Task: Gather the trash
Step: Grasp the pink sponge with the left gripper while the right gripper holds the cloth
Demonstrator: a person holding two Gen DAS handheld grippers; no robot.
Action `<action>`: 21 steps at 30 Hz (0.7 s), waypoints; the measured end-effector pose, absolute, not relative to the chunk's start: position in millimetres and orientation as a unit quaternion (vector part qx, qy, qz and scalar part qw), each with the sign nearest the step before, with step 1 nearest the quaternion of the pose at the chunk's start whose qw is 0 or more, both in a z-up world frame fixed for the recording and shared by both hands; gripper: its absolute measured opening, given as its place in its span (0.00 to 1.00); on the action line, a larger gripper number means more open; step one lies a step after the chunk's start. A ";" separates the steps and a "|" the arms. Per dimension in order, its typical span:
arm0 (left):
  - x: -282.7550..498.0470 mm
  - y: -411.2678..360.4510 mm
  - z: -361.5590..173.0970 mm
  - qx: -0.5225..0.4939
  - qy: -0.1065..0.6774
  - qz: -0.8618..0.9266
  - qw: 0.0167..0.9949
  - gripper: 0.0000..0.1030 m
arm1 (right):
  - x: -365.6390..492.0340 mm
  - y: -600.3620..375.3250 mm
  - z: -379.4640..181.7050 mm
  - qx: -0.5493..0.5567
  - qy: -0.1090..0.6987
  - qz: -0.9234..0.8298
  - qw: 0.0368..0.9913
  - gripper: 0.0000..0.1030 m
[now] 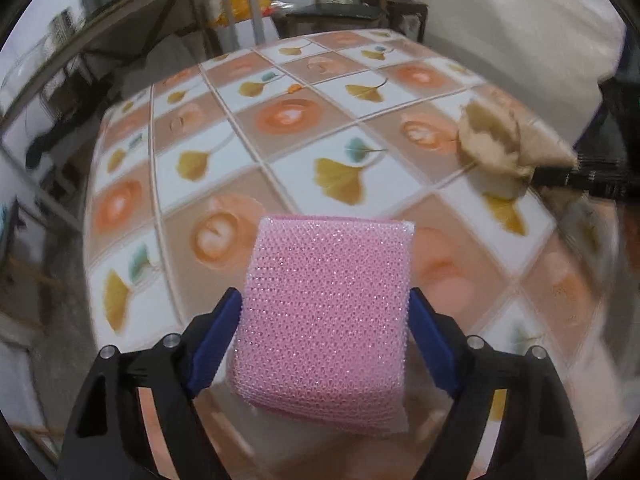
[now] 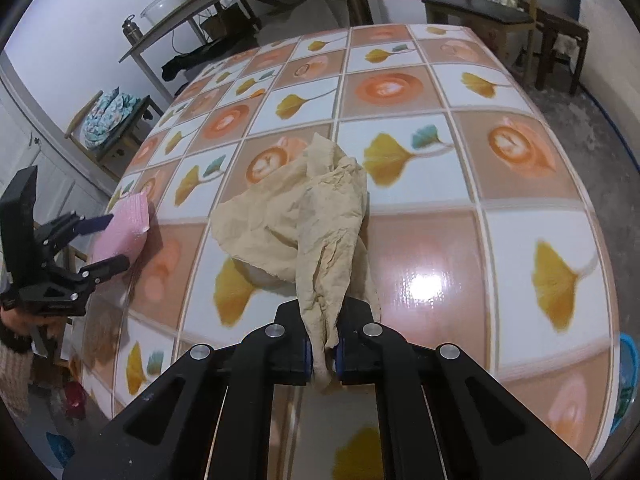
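Note:
My left gripper (image 1: 326, 304) is shut on a pink mesh sponge (image 1: 326, 316) and holds it over the near edge of the tiled table (image 1: 280, 168). The same gripper (image 2: 106, 242) with the sponge (image 2: 128, 228) shows at the left of the right wrist view. My right gripper (image 2: 322, 354) is shut on a crumpled beige paper (image 2: 304, 216), whose bulk hangs forward and rests on the table (image 2: 440, 184). In the left wrist view that paper (image 1: 496, 140) shows blurred at the right, with the right gripper's black body behind it.
The tablecloth has a pattern of coffee cups and ginkgo leaves. A small orange scrap (image 1: 295, 88) lies far across the table. Chairs (image 2: 500, 12) and a metal shelf (image 2: 192, 20) stand beyond the far edge. A blue basket (image 2: 626, 376) shows low at the right.

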State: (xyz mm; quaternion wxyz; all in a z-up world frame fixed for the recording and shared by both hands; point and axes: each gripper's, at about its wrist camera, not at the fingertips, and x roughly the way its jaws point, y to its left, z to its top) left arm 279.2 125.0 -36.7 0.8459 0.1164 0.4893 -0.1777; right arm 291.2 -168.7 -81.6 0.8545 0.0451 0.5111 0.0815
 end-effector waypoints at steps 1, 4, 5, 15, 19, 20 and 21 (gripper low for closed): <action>272.1 122.0 -34.8 0.098 0.490 -0.180 0.847 0.78 | 282.4 -170.3 -80.8 0.049 0.508 0.079 0.856 0.06; 249.0 107.7 -30.6 0.058 0.487 -0.180 0.852 0.78 | 256.5 -175.7 -79.6 0.063 0.501 0.069 0.861 0.06; 243.2 102.4 -30.1 0.056 0.483 -0.180 0.855 0.78 | 249.4 -177.3 -79.0 0.068 0.499 0.066 0.862 0.06; 188.2 72.6 -39.2 0.010 0.468 -0.142 0.872 0.77 | 199.6 -191.7 -73.3 0.113 0.466 0.035 0.877 0.06; 180.2 65.6 -38.6 0.013 0.462 -0.128 0.877 0.76 | 190.8 -200.6 -67.4 0.130 0.451 0.032 0.882 0.06; 178.3 63.0 -37.8 0.009 0.462 -0.130 0.877 0.75 | 188.5 -202.3 -66.2 0.132 0.449 0.033 0.883 0.06; 176.8 61.9 -37.3 0.009 0.461 -0.130 0.878 0.75 | 186.7 -203.8 -64.2 0.134 0.445 0.033 0.885 0.06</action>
